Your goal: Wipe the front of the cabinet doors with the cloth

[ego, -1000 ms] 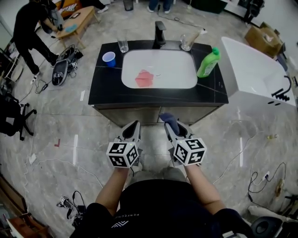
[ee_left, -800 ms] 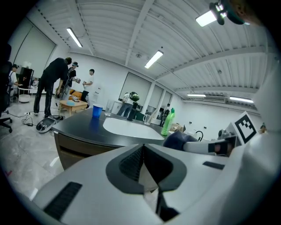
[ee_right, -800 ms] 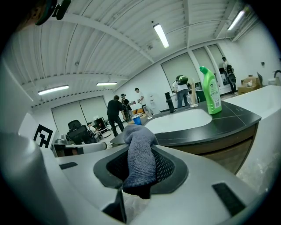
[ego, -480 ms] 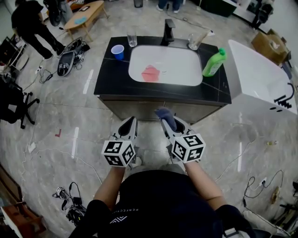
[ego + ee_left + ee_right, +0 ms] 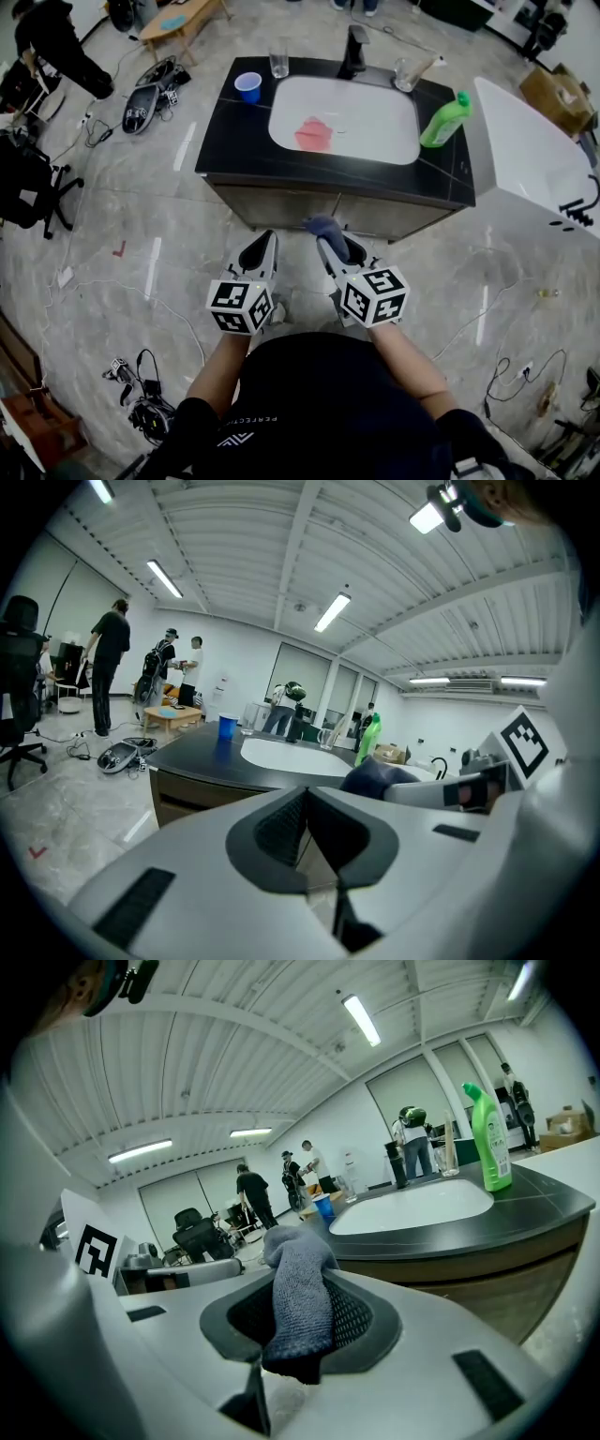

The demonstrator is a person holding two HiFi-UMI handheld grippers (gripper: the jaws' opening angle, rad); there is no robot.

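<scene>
A grey-blue knitted cloth (image 5: 321,226) is being clamped in the right gripper (image 5: 330,247), near the brown wooden cabinet doors (image 5: 300,204) but apart from them. The left gripper (image 5: 265,246) is being held clenched on nothing, farther from the doors. Judging by this, no wiping is yet being done.

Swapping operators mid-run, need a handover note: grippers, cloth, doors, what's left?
Left gripper: jaws together, empty.
Right gripper: shut on the cloth, which pokes out past the jaws.
Cabinet doors: closed, ahead below the black counter; the cloth is short of them.
Done: cloth gripped.
Left: bring the cloth to the doors, wipe the fronts.
</scene>
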